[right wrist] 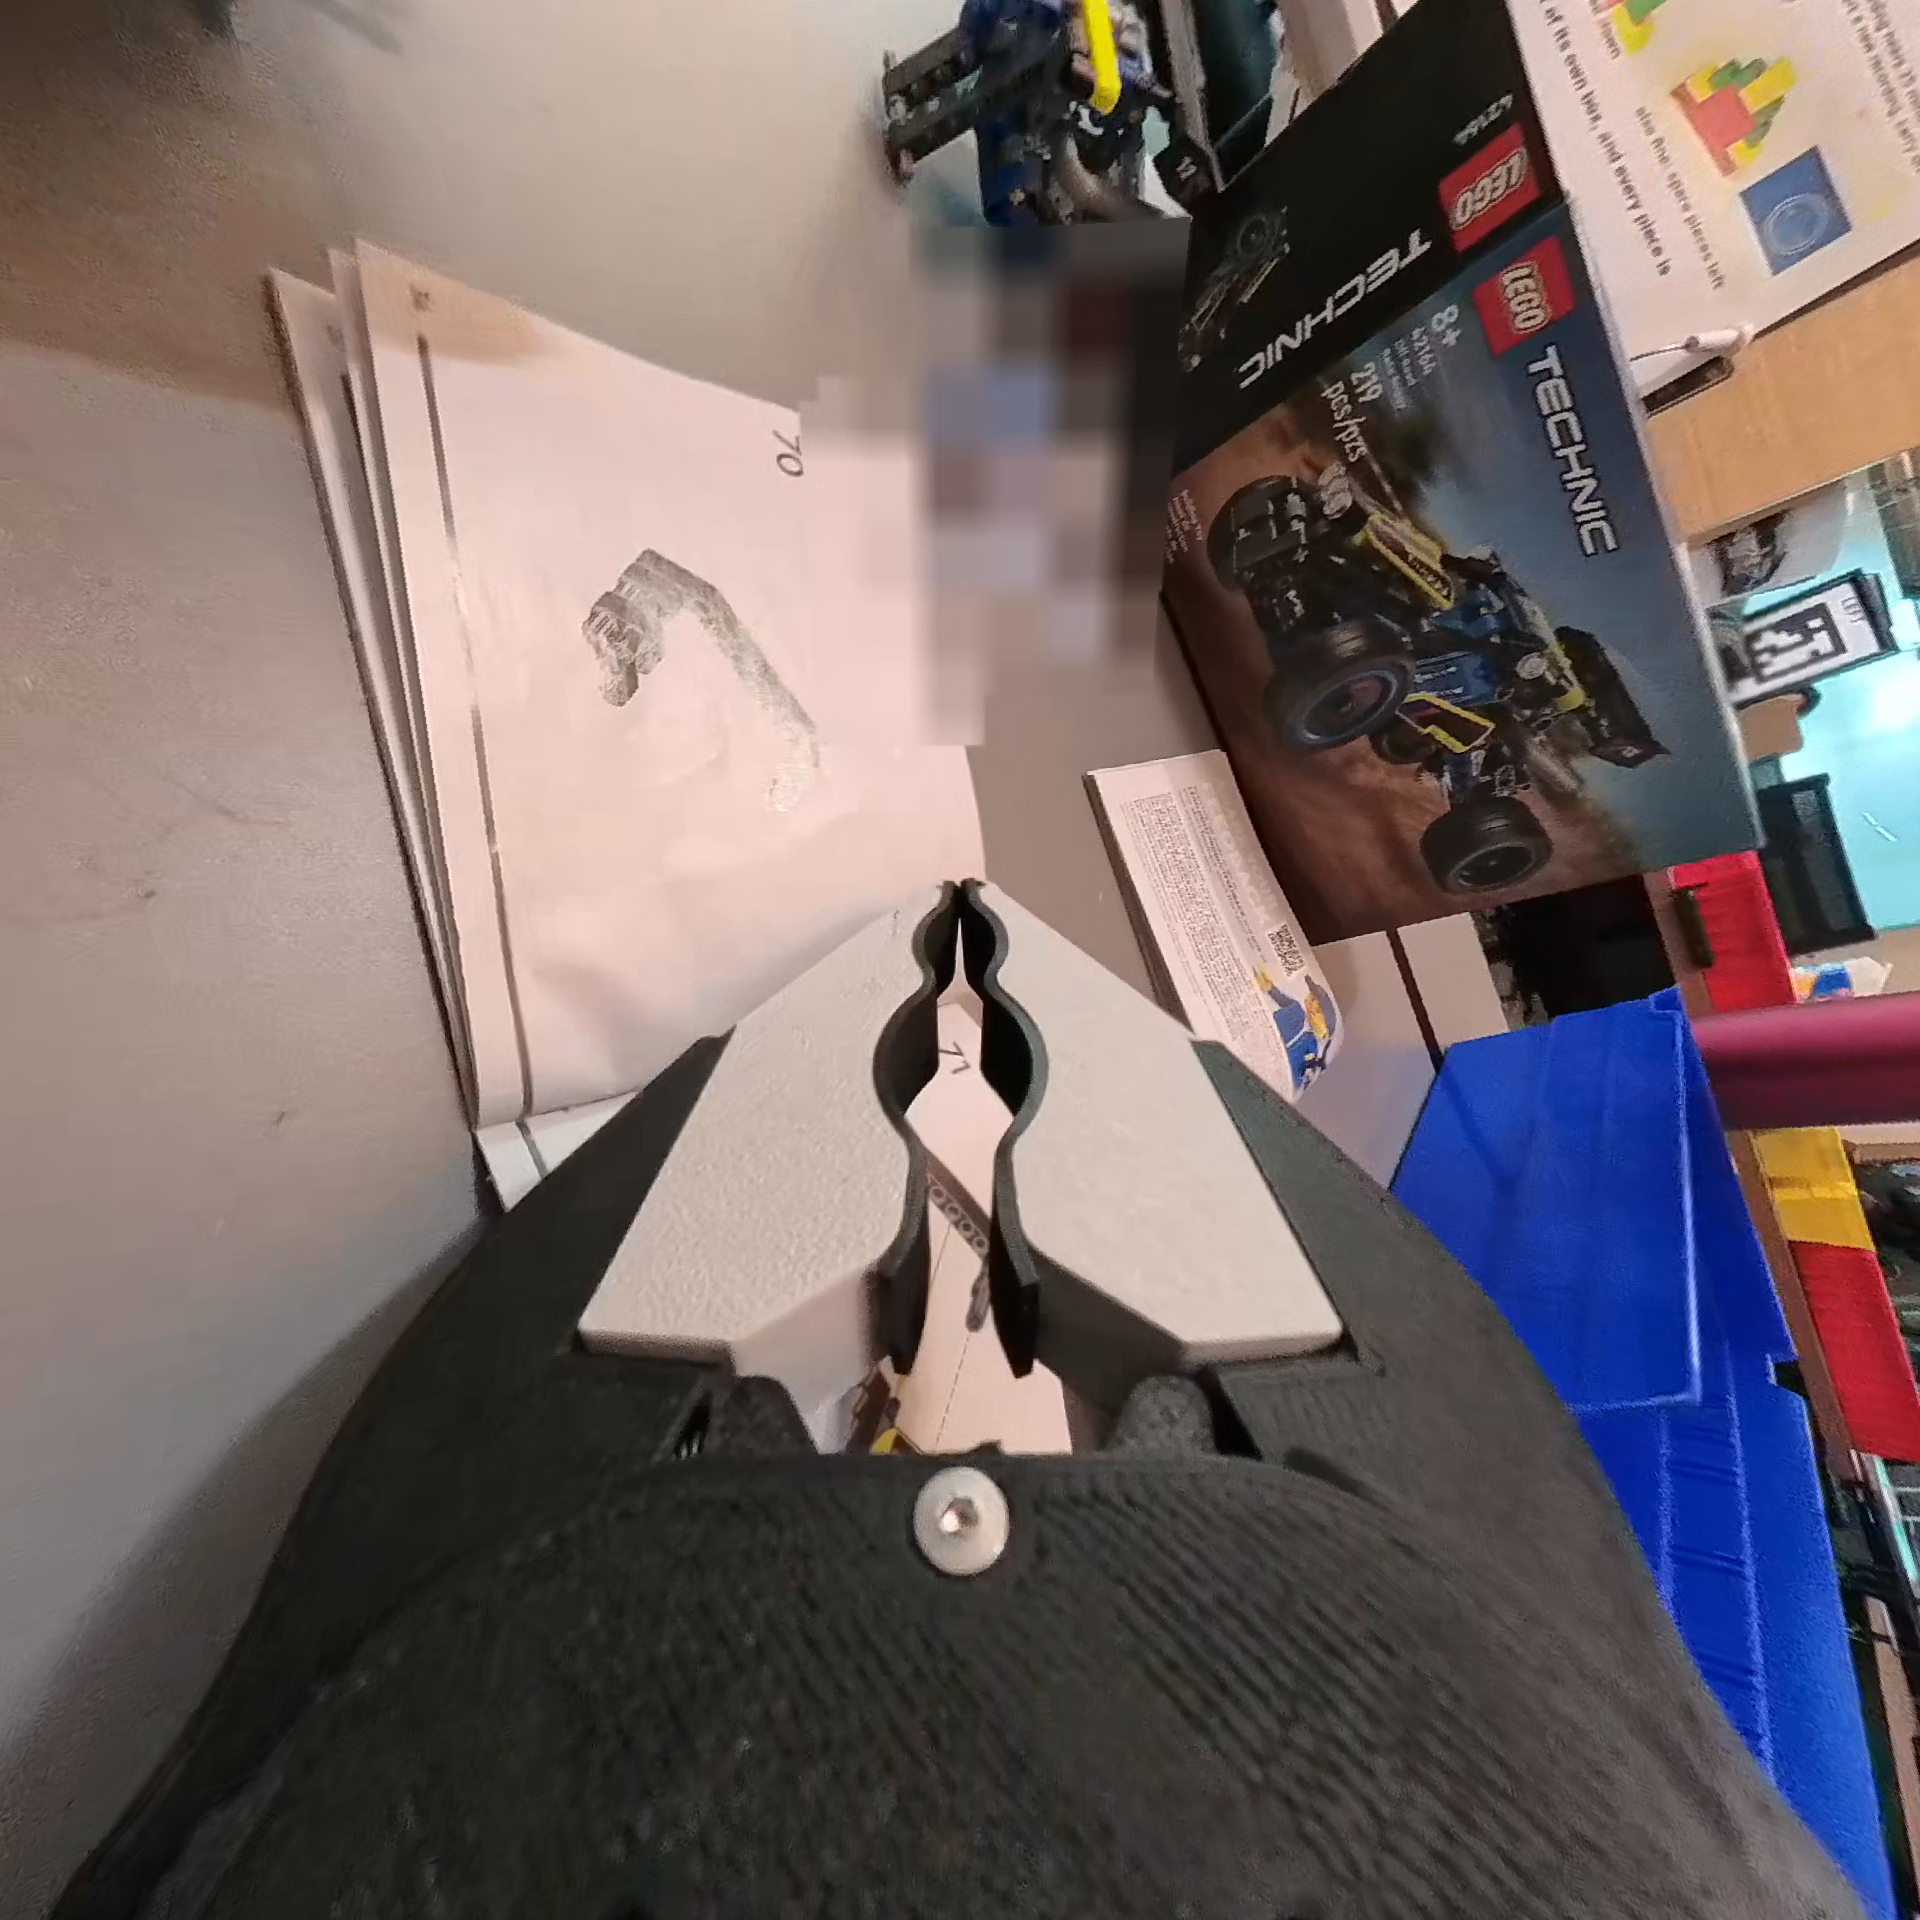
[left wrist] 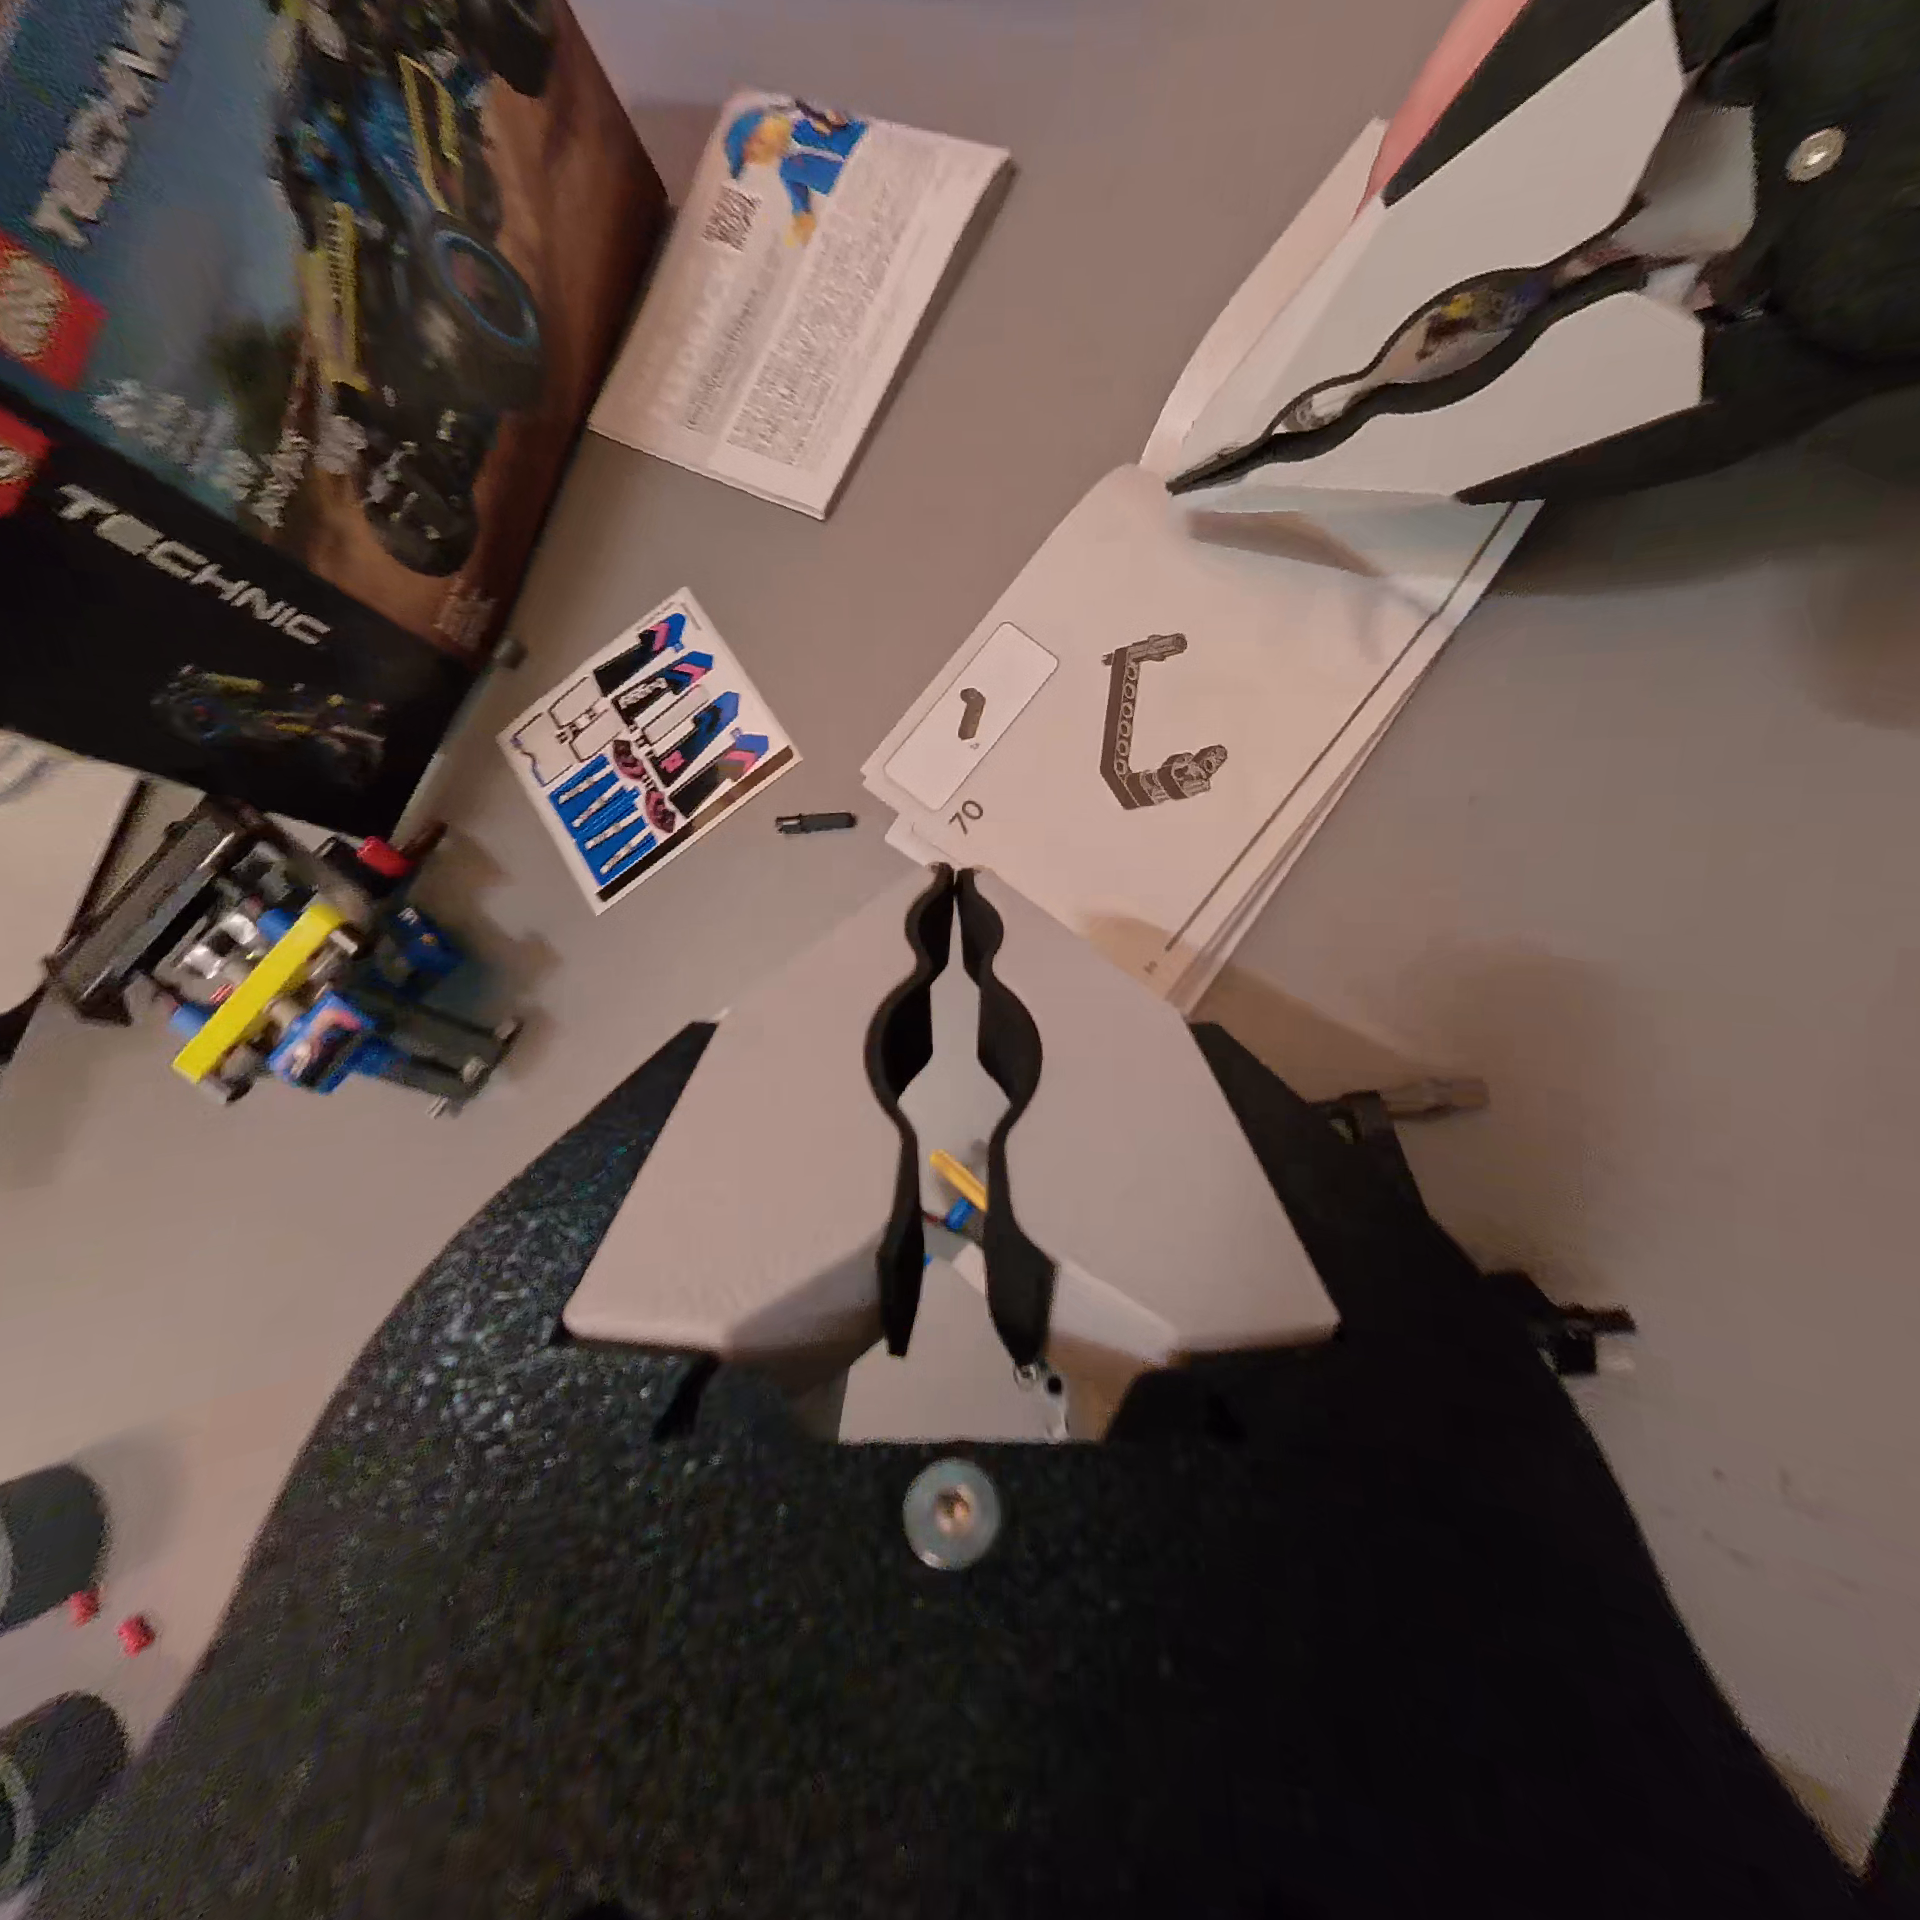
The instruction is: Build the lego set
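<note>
Open instruction booklet (left wrist: 1195, 790) lies flat on grey table (left wrist: 727, 1039).

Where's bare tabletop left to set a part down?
Bare grey table to the right of the open instruction booklet. Another patch between the partly built model and the left gripper. Crowded: between box, sticker sheet and leaflet.
</note>
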